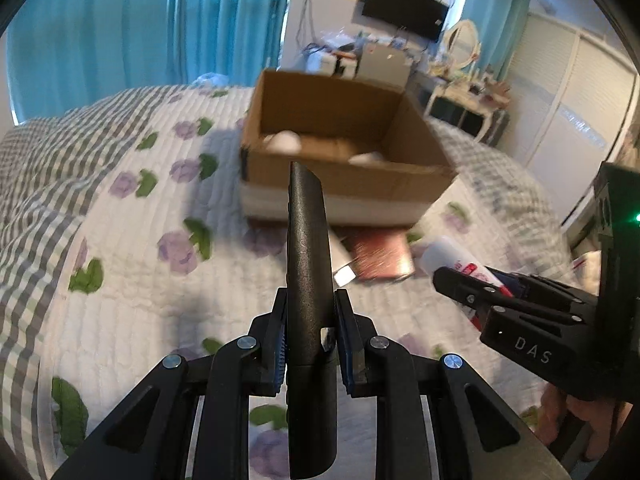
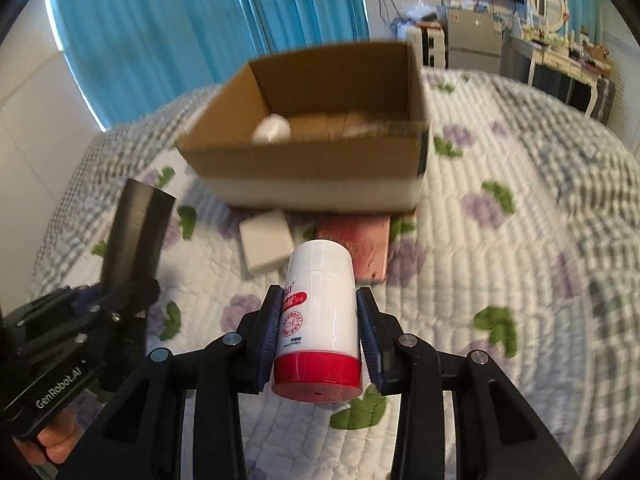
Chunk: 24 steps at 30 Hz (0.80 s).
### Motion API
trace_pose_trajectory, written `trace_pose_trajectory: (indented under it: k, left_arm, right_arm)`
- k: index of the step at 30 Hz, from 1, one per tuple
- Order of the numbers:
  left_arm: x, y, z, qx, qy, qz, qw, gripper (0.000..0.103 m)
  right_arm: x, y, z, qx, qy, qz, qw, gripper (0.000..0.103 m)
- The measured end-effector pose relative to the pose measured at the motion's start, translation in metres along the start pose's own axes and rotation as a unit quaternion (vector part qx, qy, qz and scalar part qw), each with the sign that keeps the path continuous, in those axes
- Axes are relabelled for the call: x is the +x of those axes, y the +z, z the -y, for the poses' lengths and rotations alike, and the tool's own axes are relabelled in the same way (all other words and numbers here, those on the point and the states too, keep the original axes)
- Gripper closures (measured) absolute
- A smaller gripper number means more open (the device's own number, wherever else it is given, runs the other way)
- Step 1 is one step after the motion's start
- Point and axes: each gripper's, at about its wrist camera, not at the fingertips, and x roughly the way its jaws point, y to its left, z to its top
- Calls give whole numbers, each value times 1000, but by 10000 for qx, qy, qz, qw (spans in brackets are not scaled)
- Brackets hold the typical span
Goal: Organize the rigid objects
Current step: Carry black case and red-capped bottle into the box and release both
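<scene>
Bottle (image 2: 318,320), white with a red cap, is pinched in the right hand-held gripper (image 2: 318,330) above the bed (image 2: 500,264). The left hand-held gripper (image 1: 310,340) pinches a black tube (image 1: 309,264). Farther on, a white block (image 2: 266,246) and pink box (image 2: 360,242) lie beside the cardboard box (image 2: 304,160), mid-bed.

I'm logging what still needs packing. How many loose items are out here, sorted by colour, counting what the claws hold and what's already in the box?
Black: 1, flat tube in the left claw
White: 4, red-capped bottle in the right claw, block on the quilt, two blurred items in the cardboard box
Pink: 1, slab
Total: 6
</scene>
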Motion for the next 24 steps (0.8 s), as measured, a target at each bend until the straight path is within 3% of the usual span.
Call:
trace_pose_trajectory:
  k: [3,14,18,24]
  left_arm:
    - [-10,19,8,66,-175,83,9998,82]
    - [-10,117,31,415,-113,263,9987,82]
    - [18,154,37,442,-2,220,9988,82]
    - [77,185,33,193,-185,-145,9995,82]
  right_arm:
    - [-18,14,1,-93,-12,176,9998,67]
    - [-57,101,-1,-475,-120,879,9949,67]
    - [-50,132,6,-447,-111,1045,9935,67]
    - [-26,169,25,-344,-152,1168,9924,67]
